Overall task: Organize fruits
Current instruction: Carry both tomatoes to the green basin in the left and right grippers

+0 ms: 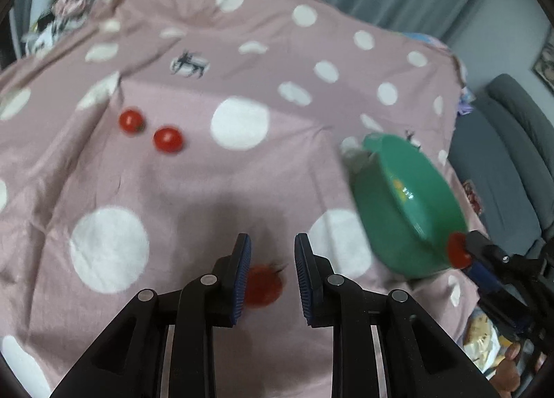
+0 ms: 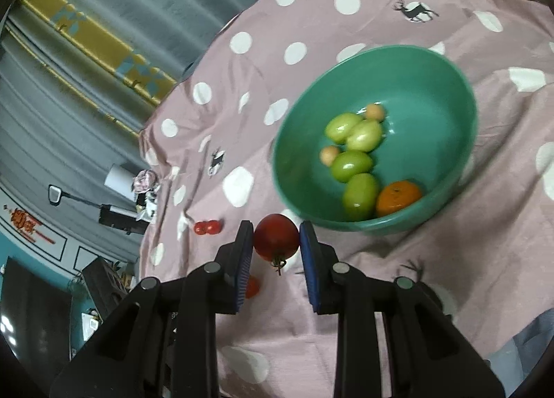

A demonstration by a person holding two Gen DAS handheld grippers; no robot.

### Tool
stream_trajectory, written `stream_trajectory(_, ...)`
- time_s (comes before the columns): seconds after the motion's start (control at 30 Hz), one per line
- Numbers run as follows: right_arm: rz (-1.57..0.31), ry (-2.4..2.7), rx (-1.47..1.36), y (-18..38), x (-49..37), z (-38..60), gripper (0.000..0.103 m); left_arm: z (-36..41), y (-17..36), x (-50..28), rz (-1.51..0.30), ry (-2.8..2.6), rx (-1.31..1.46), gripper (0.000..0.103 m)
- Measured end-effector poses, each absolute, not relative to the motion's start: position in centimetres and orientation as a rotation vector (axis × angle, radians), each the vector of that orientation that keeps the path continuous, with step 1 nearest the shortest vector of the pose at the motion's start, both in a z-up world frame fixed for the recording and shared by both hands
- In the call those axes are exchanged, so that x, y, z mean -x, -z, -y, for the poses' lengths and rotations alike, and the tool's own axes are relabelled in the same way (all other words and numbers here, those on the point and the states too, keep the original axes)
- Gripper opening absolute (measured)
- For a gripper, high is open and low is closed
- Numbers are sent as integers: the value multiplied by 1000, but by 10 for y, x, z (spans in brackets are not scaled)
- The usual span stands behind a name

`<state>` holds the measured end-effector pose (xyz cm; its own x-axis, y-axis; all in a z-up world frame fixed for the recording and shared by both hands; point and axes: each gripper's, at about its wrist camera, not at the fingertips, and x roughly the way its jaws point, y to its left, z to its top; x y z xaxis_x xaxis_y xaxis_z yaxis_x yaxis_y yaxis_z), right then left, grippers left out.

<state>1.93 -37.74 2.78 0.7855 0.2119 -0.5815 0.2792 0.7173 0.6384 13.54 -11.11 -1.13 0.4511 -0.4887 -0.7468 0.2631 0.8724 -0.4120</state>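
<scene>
Right wrist view: pink polka-dot cloth (image 2: 311, 17) is covering the surface. Green bowl (image 2: 446, 93) is sitting toward its far right, holding four green fruits (image 2: 351, 162), an orange (image 2: 398, 199) and two small pale ones. Right claw (image 2: 276, 242) is clamping a red tomato (image 2: 276, 237), just short of the bowl's near rim. Left claw (image 1: 272, 259) is reading fully closed with nothing gripped; a tomato (image 1: 265, 289) is lying on the cloth beneath it. Two cherry tomatoes (image 1: 150, 129) are resting toward the left edge.
</scene>
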Motion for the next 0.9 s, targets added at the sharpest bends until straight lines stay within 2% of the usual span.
stream_trajectory(0.17, -672, 34, -790, -31, -16, 381, 28, 108, 21, -130, -1051, 456, 265, 24)
stream_trajectory(0.27, -681, 24, -805, -27, -17, 380, 28, 113, 25, -130, -1076, 453, 264, 29)
stream_trajectory(0.3, -688, 24, -802, -26, -17, 379, 28, 115, 26, -131, -1083, 453, 272, 34)
stream_trajectory(0.33, -700, 29, -798, -24, -19, 379, 28, 117, 27, -132, -1090, 458, 281, 43)
stream_trajectory(0.4, -708, 36, -802, -22, -19, 380, 28, 122, 29, -131, -1104, 474, 285, 49)
stream_trajectory(0.67, -710, 44, -812, -21, -17, 385, 28, 138, 35, -124, -1112, 496, 218, 48)
stream_trajectory(0.73, -709, 42, -814, -21, -18, 384, 28, 141, 37, -124, -1117, 495, 195, 34)
stream_trajectory(0.9, -717, 41, -811, -20, -18, 384, 28, 141, 38, -125, -1116, 493, 208, 32)
